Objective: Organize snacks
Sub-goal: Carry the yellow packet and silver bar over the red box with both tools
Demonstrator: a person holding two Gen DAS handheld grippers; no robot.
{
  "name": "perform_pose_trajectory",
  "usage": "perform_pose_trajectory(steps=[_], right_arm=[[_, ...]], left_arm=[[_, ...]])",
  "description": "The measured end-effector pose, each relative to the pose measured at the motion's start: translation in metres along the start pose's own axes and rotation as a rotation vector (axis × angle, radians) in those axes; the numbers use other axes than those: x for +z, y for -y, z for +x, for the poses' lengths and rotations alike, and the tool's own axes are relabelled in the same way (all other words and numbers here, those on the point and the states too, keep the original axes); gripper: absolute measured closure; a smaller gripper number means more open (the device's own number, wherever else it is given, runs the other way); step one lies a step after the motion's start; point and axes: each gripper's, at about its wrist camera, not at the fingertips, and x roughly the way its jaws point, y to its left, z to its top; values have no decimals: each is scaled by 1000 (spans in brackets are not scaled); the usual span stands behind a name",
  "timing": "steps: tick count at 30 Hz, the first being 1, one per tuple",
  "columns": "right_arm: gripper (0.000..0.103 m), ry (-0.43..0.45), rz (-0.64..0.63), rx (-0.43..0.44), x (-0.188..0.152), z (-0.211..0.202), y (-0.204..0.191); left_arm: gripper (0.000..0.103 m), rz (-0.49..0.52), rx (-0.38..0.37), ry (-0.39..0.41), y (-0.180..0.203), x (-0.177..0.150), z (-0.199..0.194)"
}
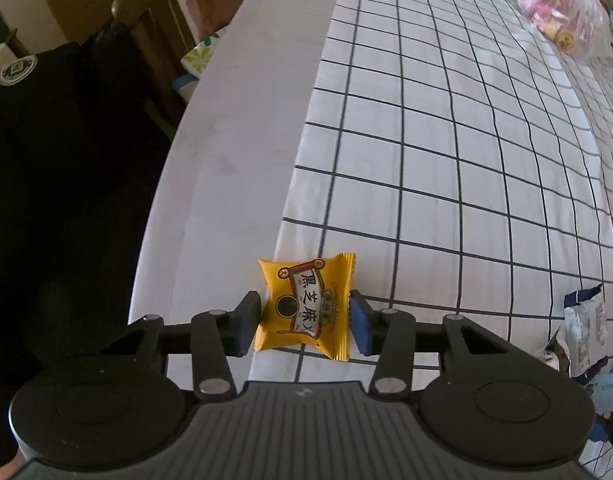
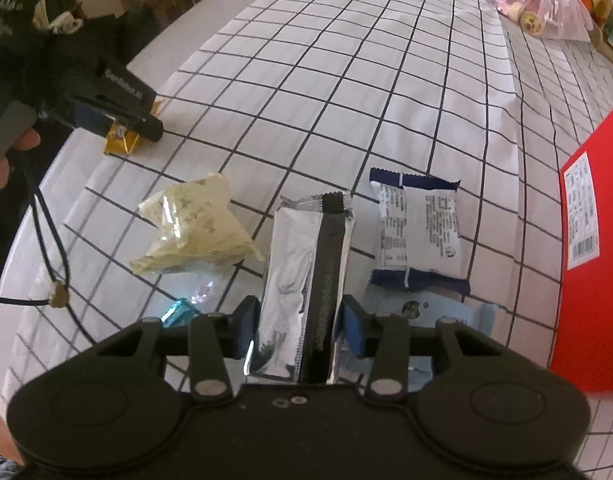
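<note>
A yellow snack packet (image 1: pixel 304 308) with black characters lies at the left edge of the checked cloth (image 1: pixel 446 160). My left gripper (image 1: pixel 304 322) is shut on it, one pad against each side. In the right wrist view the same gripper (image 2: pixel 132 132) reaches down onto the yellow packet (image 2: pixel 120 142) at the upper left. My right gripper (image 2: pixel 300 330) is shut on a long silver packet with a black stripe (image 2: pixel 302 272), which lies lengthwise between the pads. A blue and white packet (image 2: pixel 420 228) lies just right of it, and a crumpled pale yellow wrapper (image 2: pixel 194 228) just left.
A red box (image 2: pixel 586 248) stands at the right edge. A clear bag of pink sweets (image 2: pixel 538 0) sits far back right. A small teal wrapper (image 2: pixel 180 312) lies near my right gripper's left finger. A black cord (image 2: pixel 50 240) hangs over the table's left rim. Wooden chairs (image 1: pixel 146 8) stand beyond the table.
</note>
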Motion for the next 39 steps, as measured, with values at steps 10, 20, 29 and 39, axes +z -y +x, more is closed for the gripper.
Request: perform_pose_trajectory(steps=[10,20,29,39], right_arm=[[62,54,65,43,-9,-26,6],[62,133,150,84,-28,-71,25],[62,233,211,85,-43,-118,54],[62,340,275,55,-64,-166,103]], left_arm=[[70,-32,-15,24,-12,-8,-14],[70,-72,-63,50,-22,-20,-41],[70,-14,-108,91,4,-36,-86],[70,103,-204,149,76,-51,-137]])
